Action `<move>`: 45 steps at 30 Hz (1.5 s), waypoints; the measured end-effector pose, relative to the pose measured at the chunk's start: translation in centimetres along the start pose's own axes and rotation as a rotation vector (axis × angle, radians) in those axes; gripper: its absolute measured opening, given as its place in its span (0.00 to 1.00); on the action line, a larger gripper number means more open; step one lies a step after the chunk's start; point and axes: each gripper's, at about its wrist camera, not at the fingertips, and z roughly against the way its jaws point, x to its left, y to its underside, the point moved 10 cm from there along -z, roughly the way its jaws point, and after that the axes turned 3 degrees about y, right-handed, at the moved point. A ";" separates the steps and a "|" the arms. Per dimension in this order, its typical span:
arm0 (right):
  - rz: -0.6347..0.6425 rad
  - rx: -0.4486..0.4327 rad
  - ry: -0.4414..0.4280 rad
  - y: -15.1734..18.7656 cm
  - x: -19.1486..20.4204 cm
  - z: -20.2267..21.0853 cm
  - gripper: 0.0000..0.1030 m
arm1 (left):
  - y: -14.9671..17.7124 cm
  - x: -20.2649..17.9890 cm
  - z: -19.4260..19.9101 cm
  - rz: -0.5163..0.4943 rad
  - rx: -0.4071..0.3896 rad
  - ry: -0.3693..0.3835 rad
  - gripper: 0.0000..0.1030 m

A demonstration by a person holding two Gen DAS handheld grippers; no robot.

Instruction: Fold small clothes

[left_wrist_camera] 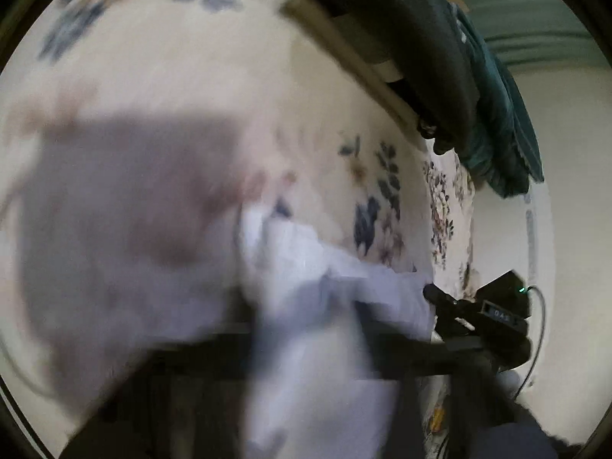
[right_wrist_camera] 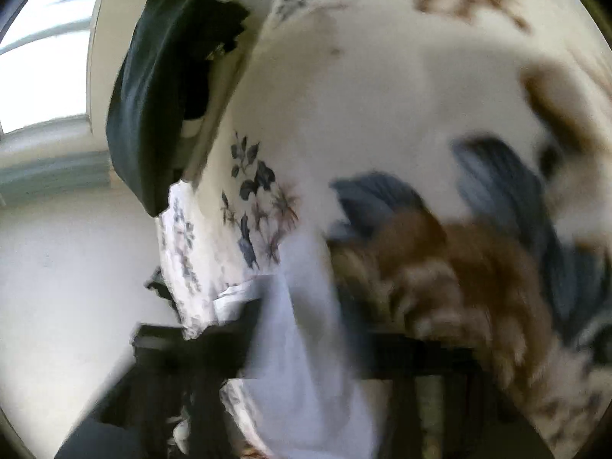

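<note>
Between the fingers, left: the left hand-held gripper (left_wrist_camera: 306,329) appears clamped on a fold of the pale lavender garment (left_wrist_camera: 325,275); blur leaves this a judgement.
Between the fingers, right: the right hand-held gripper (right_wrist_camera: 306,344) likewise seems closed on the same garment (right_wrist_camera: 298,344), cloth running up between its dark fingers.
Garment position: held above the floral bedsheet (left_wrist_camera: 191,57), stretched from one gripper across to the other; the right unit shows at the cloth's far end in the left view.
Long axis: roughly gripper to gripper, the rest hanging loose.
Nearer hand: neither; each holds an end.
Beyond: a dark garment (left_wrist_camera: 401,38) and a teal one (left_wrist_camera: 497,122) draped at the bed's edge.
Coming move: probably laying the cloth flat on the bedsheet.
</note>
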 end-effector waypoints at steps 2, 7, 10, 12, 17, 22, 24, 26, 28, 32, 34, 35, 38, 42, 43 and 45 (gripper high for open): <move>0.027 -0.020 0.045 -0.6 0.6 -0.1 0.03 | -0.7 -0.5 0.5 -0.012 -0.035 -0.001 0.04; 0.032 -0.042 0.087 -1.9 0.8 0.0 0.03 | -1.5 2.0 1.3 0.050 -0.077 -0.012 0.04; 0.035 0.019 0.133 -1.9 0.1 -1.6 0.03 | -0.9 3.2 0.8 0.129 -0.020 0.034 0.06; 0.018 0.068 0.136 -1.5 -0.5 -1.9 0.05 | -0.1 3.6 1.7 0.149 -0.002 0.064 0.21; -0.014 0.169 0.007 1.3 -1.7 0.3 0.64 | 3.3 3.1 3.1 0.206 0.016 0.222 0.64; -0.020 0.390 -0.080 7.9 -4.3 -1.0 0.64 | 7.1 1.6 0.7 0.148 0.116 0.222 0.64; -0.049 0.425 -0.145 9.4 -4.6 -2.0 0.64 | 7.5 1.0 -0.2 0.136 0.126 0.226 0.64; -0.065 0.414 -0.189 9.7 -4.3 -2.9 0.64 | 7.3 0.2 -0.8 0.114 0.116 0.215 0.64; -0.055 0.410 -0.222 9.8 -3.2 -3.8 0.64 | 7.1 -0.7 -1.1 0.041 0.087 0.154 0.61; 0.028 0.402 -0.179 10.2 -0.9 -5.3 0.27 | 7.0 -1.4 -1.2 -0.024 0.086 0.069 0.20; 0.034 0.384 -0.175 10.1 -0.2 -5.2 0.20 | 6.7 -1.8 -0.5 -0.044 0.067 0.044 0.17; 0.048 0.377 -0.173 10.0 0.3 -5.0 0.19 | 6.6 -2.3 -0.3 -0.056 0.063 0.040 0.17; 0.074 0.359 -0.173 9.8 2.0 -3.8 0.18 | 5.6 -4.6 0.7 -0.088 0.052 0.031 0.17; 0.109 0.331 -0.191 7.8 5.9 -1.1 0.18 | 2.3 -8.5 2.8 -0.114 0.024 0.035 0.17; 0.115 0.323 -0.195 7.2 7.2 -0.4 0.18 | 1.3 -9.6 3.4 -0.123 0.014 0.036 0.17; 0.139 0.299 -0.204 4.8 9.4 1.7 0.18 | -1.3 -11.9 4.6 -0.138 -0.012 0.043 0.17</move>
